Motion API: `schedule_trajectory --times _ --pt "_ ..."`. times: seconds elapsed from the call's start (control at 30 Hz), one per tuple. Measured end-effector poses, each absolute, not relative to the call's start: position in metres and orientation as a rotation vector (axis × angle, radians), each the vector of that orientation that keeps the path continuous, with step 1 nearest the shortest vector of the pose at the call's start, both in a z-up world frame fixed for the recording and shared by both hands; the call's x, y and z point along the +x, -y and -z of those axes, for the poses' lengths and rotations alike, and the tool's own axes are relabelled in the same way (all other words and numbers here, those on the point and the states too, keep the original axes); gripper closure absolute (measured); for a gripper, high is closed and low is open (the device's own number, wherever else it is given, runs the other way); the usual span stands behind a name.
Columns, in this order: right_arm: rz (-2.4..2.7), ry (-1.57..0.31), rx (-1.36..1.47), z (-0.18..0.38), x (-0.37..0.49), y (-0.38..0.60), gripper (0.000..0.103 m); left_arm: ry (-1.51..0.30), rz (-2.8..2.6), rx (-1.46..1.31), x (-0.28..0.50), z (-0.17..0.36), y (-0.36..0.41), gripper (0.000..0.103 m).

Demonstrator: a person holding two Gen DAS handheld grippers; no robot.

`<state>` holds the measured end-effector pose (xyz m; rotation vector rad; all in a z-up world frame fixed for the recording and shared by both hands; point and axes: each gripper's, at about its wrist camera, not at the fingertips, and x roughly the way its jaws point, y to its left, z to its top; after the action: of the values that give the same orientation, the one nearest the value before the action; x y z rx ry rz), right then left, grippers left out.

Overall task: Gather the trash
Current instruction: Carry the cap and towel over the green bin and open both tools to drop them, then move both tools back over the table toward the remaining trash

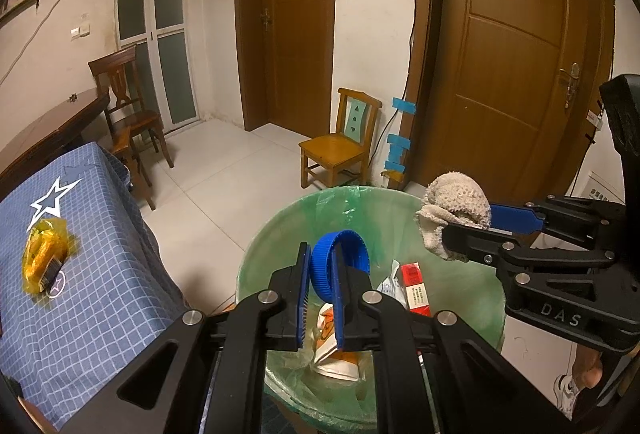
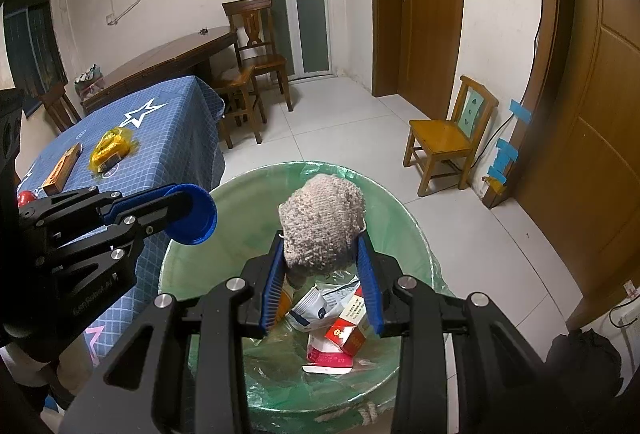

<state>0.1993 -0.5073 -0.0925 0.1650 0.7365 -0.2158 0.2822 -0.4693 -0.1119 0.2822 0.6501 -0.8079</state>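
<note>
My left gripper (image 1: 322,266) is shut on a blue plastic lid (image 1: 340,264), held on edge over the green-lined trash bin (image 1: 276,234). It also shows in the right wrist view (image 2: 182,212) with the lid (image 2: 196,214) at the bin's left rim. My right gripper (image 2: 322,254) is shut on a grey crumpled cloth (image 2: 324,226) above the bin (image 2: 400,218); the cloth also shows in the left wrist view (image 1: 456,210). The bin holds a red carton (image 2: 346,334), white wrappers (image 2: 316,308) and other packaging.
A table with a blue checked cloth (image 2: 168,146) stands left of the bin. On it lie a yellow wrapper (image 2: 110,150), a brown box (image 2: 62,168) and a red object (image 2: 25,198). A small wooden chair (image 2: 444,138) stands by the wall, right.
</note>
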Motion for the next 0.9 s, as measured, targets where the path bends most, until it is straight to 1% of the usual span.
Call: schedule_trajectory --times 0.03,0.07,0.1,0.13,0.17,0.57,0.9 --pt "0.219 -0.735 0.168 0.093 0.199 0.509 0.065 -0.653 0.8 0.285 0.282 0.112 0.47 0.091" --pt "0.216 -0.734 0.174 0.094 0.199 0.511 0.061 -0.662 0.789 0.288 0.283 0.114 0.47 0.085" --pt "0.21 -0.731 0.189 0.095 0.198 0.513 0.057 -0.672 0.775 0.284 0.287 0.115 0.47 0.077" --pt "0.213 -0.73 0.193 0.096 0.198 0.515 0.057 -0.677 0.766 0.278 0.29 0.116 0.47 0.061" --pt "0.218 -0.728 0.193 0.096 0.198 0.517 0.057 -0.678 0.761 0.276 0.292 0.117 0.469 0.058" --pt "0.221 -0.718 0.203 0.097 0.195 0.517 0.057 -0.702 0.77 0.287 0.293 0.124 0.472 0.058" --pt "0.192 -0.651 0.205 0.081 0.169 0.496 0.057 -0.667 0.777 0.283 0.271 0.103 0.439 0.057"
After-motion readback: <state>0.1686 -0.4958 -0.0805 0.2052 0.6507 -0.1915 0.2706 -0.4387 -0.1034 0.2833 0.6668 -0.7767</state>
